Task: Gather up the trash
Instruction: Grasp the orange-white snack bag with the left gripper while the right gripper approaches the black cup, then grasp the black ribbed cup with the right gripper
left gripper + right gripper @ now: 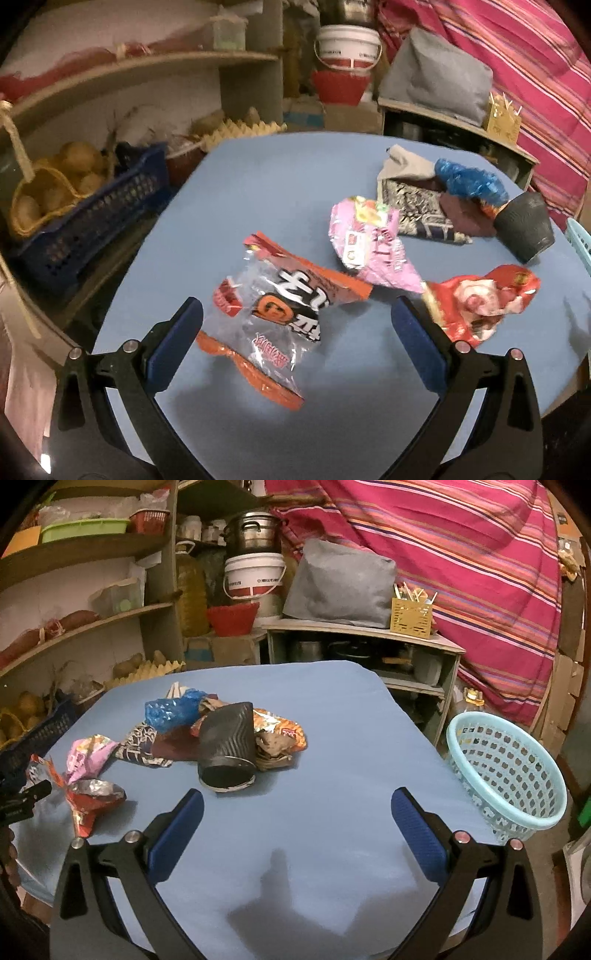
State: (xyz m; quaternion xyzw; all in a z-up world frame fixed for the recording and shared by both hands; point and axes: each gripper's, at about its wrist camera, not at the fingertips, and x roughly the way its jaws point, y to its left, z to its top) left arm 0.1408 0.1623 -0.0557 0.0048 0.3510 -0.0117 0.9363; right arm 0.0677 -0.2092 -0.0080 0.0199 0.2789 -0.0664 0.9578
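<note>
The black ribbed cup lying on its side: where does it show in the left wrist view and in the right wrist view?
Left wrist view: the black ribbed cup lies at the right edge of the blue table, beside the blue plastic bag.
Right wrist view: the cup sits centre-left, its open mouth toward the camera, just ahead of the open right gripper.
Shared landmark: the blue plastic bag, touching the trash pile in both views.

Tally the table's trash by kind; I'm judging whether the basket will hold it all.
Snack wrappers: 5 (clear-orange, pink, red, patterned, orange foil)
Paper scraps: 3 (grey, brown, maroon)
Paper cup: 1
Blue plastic bag: 1
Total: 10
</note>
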